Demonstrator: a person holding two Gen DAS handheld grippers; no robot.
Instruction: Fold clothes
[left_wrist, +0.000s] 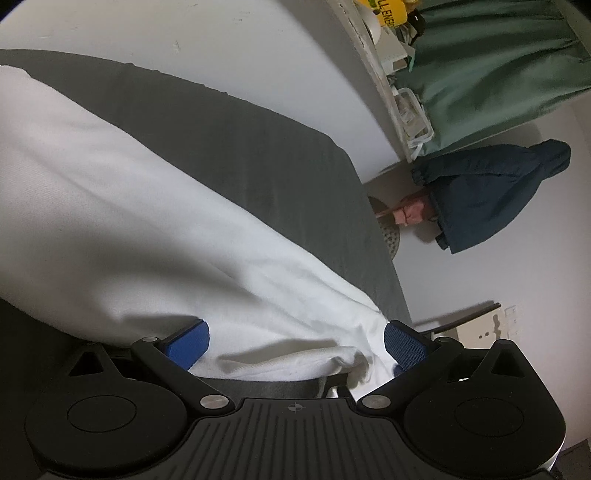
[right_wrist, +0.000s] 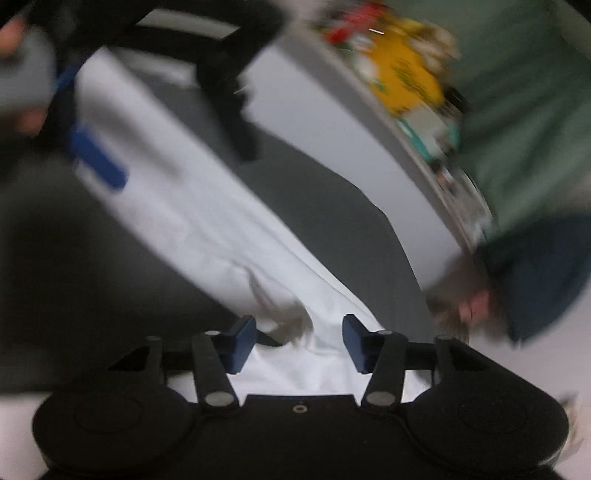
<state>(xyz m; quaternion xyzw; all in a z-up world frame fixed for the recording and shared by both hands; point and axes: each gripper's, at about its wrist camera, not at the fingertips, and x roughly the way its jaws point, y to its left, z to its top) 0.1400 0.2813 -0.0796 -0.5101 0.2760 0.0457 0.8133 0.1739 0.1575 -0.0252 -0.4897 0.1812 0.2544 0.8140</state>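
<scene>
A white garment (left_wrist: 147, 229) lies stretched in a long band over a dark grey sheet (left_wrist: 240, 155). One end of it bunches between the blue pads (left_wrist: 404, 347) of my left gripper (left_wrist: 295, 345), whose jaws stand wide apart and do not press the cloth. In the blurred right wrist view the garment (right_wrist: 207, 229) runs in between the jaws of my right gripper (right_wrist: 299, 343); these stand partly apart with the cloth loose between them. Far up the band, a blue pad (right_wrist: 98, 158) of the left gripper shows against the cloth.
Beyond the sheet's edge is a white wall (left_wrist: 258, 55). A shelf (left_wrist: 388, 92) with a yellow item and boxes, a green curtain (left_wrist: 498, 66) and a hanging dark blue jacket (left_wrist: 491, 199) stand to the right. A hand (right_wrist: 11, 37) shows at the top left.
</scene>
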